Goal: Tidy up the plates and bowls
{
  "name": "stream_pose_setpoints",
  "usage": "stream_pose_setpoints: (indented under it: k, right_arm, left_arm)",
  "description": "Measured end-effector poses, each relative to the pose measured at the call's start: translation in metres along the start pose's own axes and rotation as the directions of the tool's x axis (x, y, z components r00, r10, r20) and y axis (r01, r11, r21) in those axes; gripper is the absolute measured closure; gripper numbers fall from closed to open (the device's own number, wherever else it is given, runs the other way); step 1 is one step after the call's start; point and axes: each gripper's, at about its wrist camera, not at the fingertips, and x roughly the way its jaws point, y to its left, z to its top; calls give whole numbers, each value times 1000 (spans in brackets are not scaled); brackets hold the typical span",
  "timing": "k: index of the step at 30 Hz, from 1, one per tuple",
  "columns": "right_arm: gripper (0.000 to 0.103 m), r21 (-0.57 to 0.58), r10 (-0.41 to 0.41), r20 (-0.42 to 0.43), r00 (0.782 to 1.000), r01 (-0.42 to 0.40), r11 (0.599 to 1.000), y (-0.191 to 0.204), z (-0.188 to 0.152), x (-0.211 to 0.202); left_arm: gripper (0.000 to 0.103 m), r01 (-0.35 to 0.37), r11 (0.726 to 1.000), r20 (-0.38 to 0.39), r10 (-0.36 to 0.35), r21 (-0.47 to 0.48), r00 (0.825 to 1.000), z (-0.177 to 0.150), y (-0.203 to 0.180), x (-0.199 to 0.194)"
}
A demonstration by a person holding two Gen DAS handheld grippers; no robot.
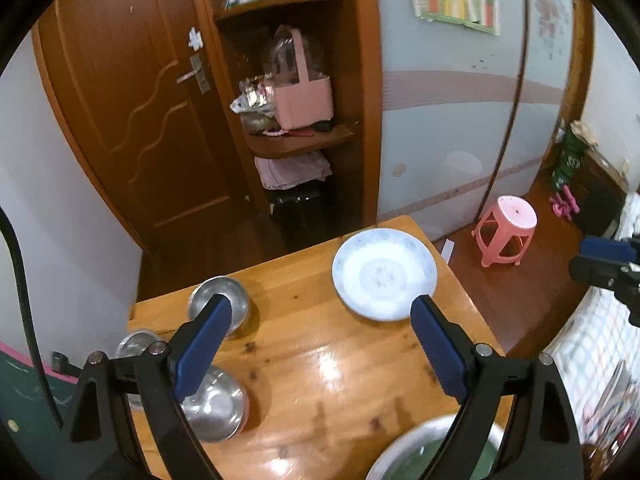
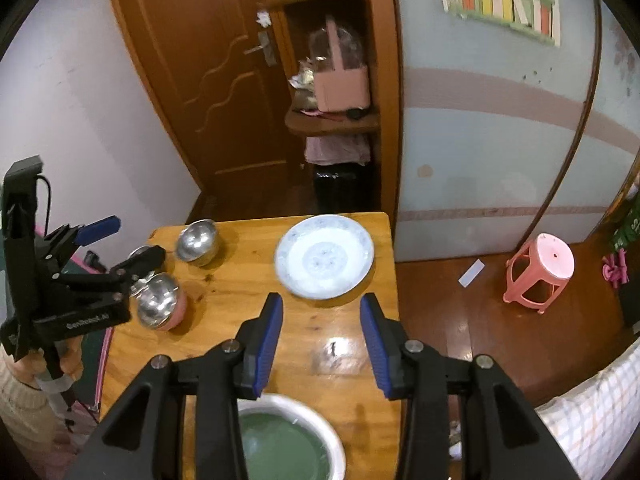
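Observation:
A white-blue plate (image 1: 384,274) (image 2: 325,256) lies at the far right of the wooden table (image 1: 320,360) (image 2: 312,328). Three steel bowls sit at the left: a far one (image 1: 222,300) (image 2: 198,242), a small one (image 1: 134,344) and a near one with a pink outside (image 1: 218,408) (image 2: 160,300). A green plate with a white rim (image 1: 404,452) (image 2: 288,440) lies at the near edge. My left gripper (image 1: 320,308) (image 2: 132,240) is open and empty above the table's left. My right gripper (image 2: 322,308) is open and empty, just short of the white-blue plate.
A pink plastic stool (image 2: 540,268) (image 1: 506,232) stands on the floor to the right. A wooden door (image 1: 132,92) and a shelf unit with a pink basket (image 1: 304,96) are behind the table. A checked cloth (image 2: 592,420) is at the near right.

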Motion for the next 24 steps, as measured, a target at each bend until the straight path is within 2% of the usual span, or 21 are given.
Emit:
stream_pose_setpoints:
  k: [4,7,9,13,18,21,24]
  right_arm:
    - [63,60,21,-39,999,-18,998,-30,19,48]
    - [63,48,-11,-58,998,14,999,-42,27,82]
    - [63,61,-7,-108,994,14,998,-53,31,115]
    - [63,116,44,-195,980,-22,993,-69,31,171]
    - [63,179,124,-254,959,-80,981,-75,32,216]
    - [63,177,124,-296,947,-73,982,-71,28,238]
    - [64,177,126,-321,938,-72,982,-69,24,252]
  left_arm:
    - [13,37,997,-48,-40,-69,998,16,8,54]
    - [13,48,993,-88,-57,-106,994,21,12,103]
    - [13,62,991,-109,-75,-116,991,19,14,128]
    - [15,105,983,-171,-131,-151,976,13,17,183]
    - [19,156,965,-225,-203,-211,953,-3,16,228]
    - [27,184,952,-254,-246,-245,935,-11,16,247]
    - [28,200,942,-271,-273,-268,923,-18,15,261]
